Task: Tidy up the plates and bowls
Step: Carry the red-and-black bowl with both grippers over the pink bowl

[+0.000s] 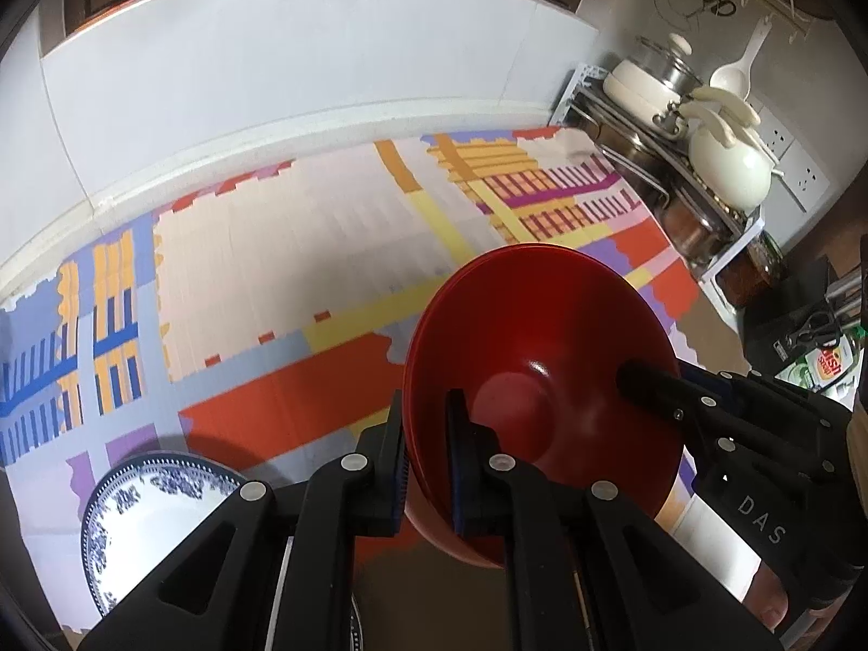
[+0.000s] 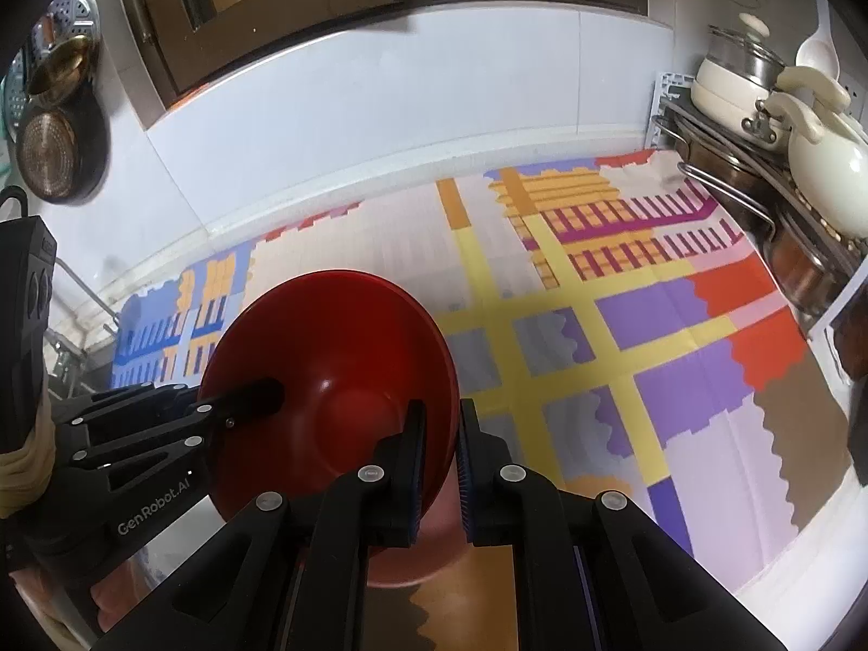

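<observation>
The red bowl (image 1: 542, 374) is up in the air over the table (image 1: 304, 249). It is tipped, so its inside faces the cameras. In the left wrist view it looks like a stack of red bowls, one inside the other, for thin rims show at its top edge.

The left hand-held gripper (image 1: 426, 450) is closed tight on the bowl's rim at the bowl's 7 o'clock side. One finger is inside the bowl and one is outside.

The right hand-held gripper (image 2: 439, 466) is closed tight on the rim too, at the bowl's 4 o'clock side in its own view. So both grippers hold the same bowl, one on each side.

A blue and white plate (image 1: 157, 515) lies on the table at 8 o'clock from the bowl in the left wrist view, partly under the left gripper.

A bright cloth (image 2: 624, 336) with many colours covers the table.

At 2 o'clock a rack (image 1: 689, 200) stands by the wall. It holds shiny pots and a cream pot (image 1: 729, 168).

At 10 o'clock in the right wrist view, a dark pan (image 2: 54, 154) hangs on the wall.
</observation>
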`<state>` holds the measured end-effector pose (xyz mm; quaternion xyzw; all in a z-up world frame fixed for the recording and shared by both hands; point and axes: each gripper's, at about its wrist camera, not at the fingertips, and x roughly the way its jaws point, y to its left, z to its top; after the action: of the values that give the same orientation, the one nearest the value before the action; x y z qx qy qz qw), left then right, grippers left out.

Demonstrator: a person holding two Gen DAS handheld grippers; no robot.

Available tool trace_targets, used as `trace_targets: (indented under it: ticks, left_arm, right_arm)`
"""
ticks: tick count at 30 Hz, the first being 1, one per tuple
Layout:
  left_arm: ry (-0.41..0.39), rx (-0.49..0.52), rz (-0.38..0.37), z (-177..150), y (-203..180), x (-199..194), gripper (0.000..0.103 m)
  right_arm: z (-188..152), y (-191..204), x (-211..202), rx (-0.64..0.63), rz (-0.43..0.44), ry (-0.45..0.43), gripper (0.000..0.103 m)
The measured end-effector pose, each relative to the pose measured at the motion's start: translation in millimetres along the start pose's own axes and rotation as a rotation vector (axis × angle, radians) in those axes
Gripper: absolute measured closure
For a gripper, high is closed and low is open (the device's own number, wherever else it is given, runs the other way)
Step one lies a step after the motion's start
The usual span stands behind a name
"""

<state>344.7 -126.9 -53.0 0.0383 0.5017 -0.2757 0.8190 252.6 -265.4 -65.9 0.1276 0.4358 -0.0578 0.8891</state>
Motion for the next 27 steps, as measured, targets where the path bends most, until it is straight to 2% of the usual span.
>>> trace_targets:
  ticks: [14, 27]
  left_arm:
    - [0.097, 0.037, 0.028, -20.8, -7.6, 28.5, 0.09]
    - [0.132, 0.054, 0.051, -26.0, -13.1, 40.5, 0.09]
  right_arm:
    - [-24.4, -7.8, 19.5, 0.015, 0.0, 0.08, 0.091]
    - [-34.2, -15.8, 32.1, 0.02, 0.01, 0.122, 0.091]
